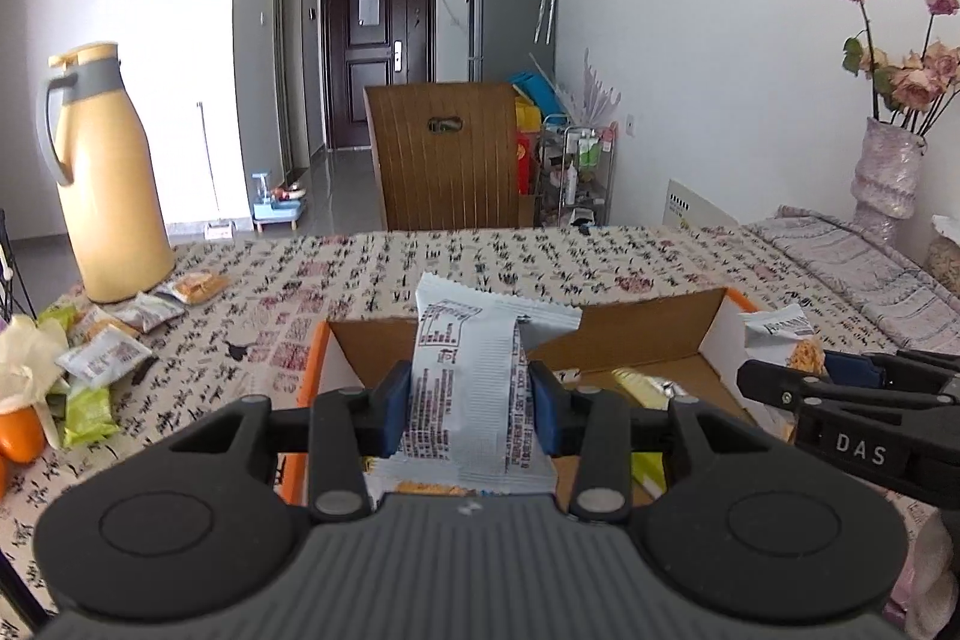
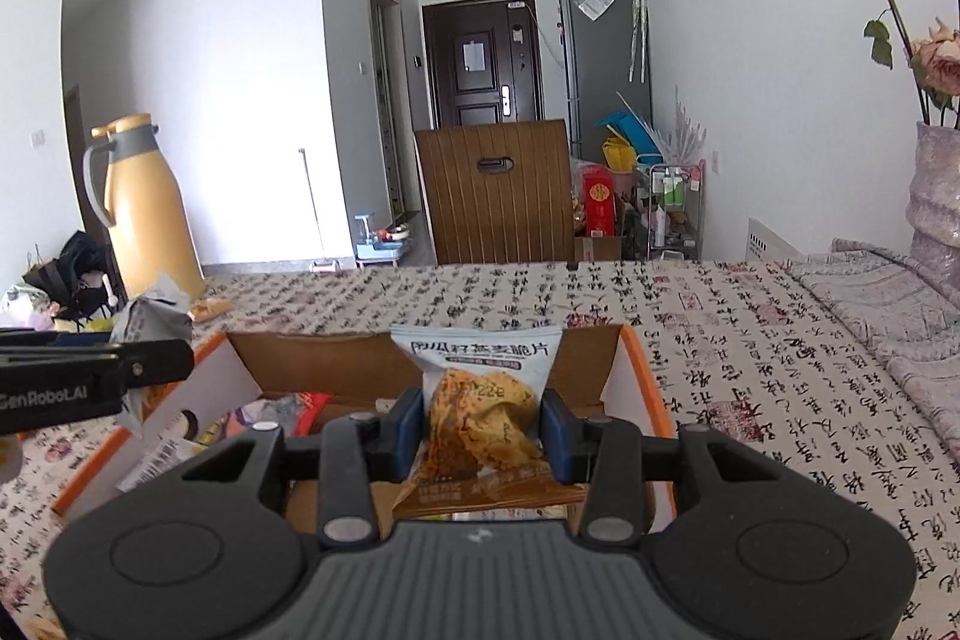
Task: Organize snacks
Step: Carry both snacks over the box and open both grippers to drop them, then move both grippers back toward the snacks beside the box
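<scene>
My left gripper (image 1: 469,403) is pinched on a white packet (image 1: 474,376) and my right gripper (image 2: 480,433) on a crisp packet (image 2: 480,400), jaws narrowed onto each wrapper, both hanging over the cardboard box (image 1: 636,334) near the tabletop's front edge. I'd lower each past the rim into bare floor, then let go gently. More loose snacks (image 1: 96,370) wait by the left edge.

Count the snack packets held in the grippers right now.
2. The left gripper clamps a white packet, back side showing, over the cardboard box. The right gripper clamps a crisp packet over the same box. Other packets lie loose, unheld.
</scene>
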The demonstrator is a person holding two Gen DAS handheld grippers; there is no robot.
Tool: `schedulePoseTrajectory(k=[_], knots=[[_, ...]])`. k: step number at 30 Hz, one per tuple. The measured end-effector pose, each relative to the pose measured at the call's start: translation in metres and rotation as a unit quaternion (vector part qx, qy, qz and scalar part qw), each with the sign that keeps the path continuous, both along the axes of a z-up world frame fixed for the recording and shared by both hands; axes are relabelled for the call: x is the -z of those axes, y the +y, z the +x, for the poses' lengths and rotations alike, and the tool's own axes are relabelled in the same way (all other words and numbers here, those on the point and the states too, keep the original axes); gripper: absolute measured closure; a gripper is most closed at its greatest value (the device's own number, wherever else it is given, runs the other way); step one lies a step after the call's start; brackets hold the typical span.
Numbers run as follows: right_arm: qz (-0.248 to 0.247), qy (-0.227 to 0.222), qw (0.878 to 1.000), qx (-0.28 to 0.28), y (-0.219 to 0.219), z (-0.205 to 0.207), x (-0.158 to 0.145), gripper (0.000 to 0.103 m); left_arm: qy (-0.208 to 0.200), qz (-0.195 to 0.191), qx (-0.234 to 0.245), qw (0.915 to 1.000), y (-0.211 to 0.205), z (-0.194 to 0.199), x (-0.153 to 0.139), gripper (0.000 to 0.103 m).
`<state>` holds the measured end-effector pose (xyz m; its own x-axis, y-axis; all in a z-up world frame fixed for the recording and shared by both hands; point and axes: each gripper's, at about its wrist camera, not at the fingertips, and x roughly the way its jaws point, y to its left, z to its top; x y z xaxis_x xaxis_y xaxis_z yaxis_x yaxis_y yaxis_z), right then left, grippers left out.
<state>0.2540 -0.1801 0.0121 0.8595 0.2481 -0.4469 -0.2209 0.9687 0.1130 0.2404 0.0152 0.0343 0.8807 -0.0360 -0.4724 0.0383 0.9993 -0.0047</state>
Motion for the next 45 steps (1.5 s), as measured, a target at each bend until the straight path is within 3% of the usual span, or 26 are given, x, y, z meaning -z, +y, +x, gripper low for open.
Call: schedulePoseTrajectory(k=[8,13,14,15,16,19,22,35,45], knots=[[-0.005,0.019,1.0,-0.001,0.001,0.008,0.017,0.063,0.02,-0.009,0.003,0.9998,0.005,0.006,0.016,0.061],[-0.008,0.026,1.0,-0.001,0.0,0.008,0.02,0.06,0.024,-0.008,0.007,0.9997,0.004,0.006,0.019,0.045],[-0.008,0.026,1.0,0.002,-0.001,0.008,0.02,0.058,0.022,-0.008,0.004,0.9997,0.004,0.006,0.019,0.035],[-0.007,0.026,1.0,0.004,-0.002,0.008,0.02,0.047,0.02,-0.006,-0.002,0.9998,0.004,0.005,0.019,0.025],[-0.005,0.026,1.0,0.007,-0.004,0.008,0.019,0.034,0.017,-0.005,-0.006,0.9998,0.005,0.005,0.018,0.021],[-0.003,0.022,1.0,0.017,-0.007,0.006,0.019,0.011,0.009,-0.01,-0.018,0.9997,0.008,0.003,0.016,0.0],[0.006,0.018,1.0,0.02,-0.01,0.005,0.017,0.0,0.009,-0.016,-0.025,0.9995,0.012,0.003,0.014,0.0],[0.007,0.002,1.0,0.021,-0.012,-0.004,0.0,0.0,-0.008,-0.019,-0.032,0.9993,0.012,-0.008,-0.004,0.0],[0.002,-0.017,1.0,0.019,-0.016,-0.04,-0.02,0.0,-0.024,-0.012,-0.034,0.9991,0.011,-0.041,-0.025,0.0]])
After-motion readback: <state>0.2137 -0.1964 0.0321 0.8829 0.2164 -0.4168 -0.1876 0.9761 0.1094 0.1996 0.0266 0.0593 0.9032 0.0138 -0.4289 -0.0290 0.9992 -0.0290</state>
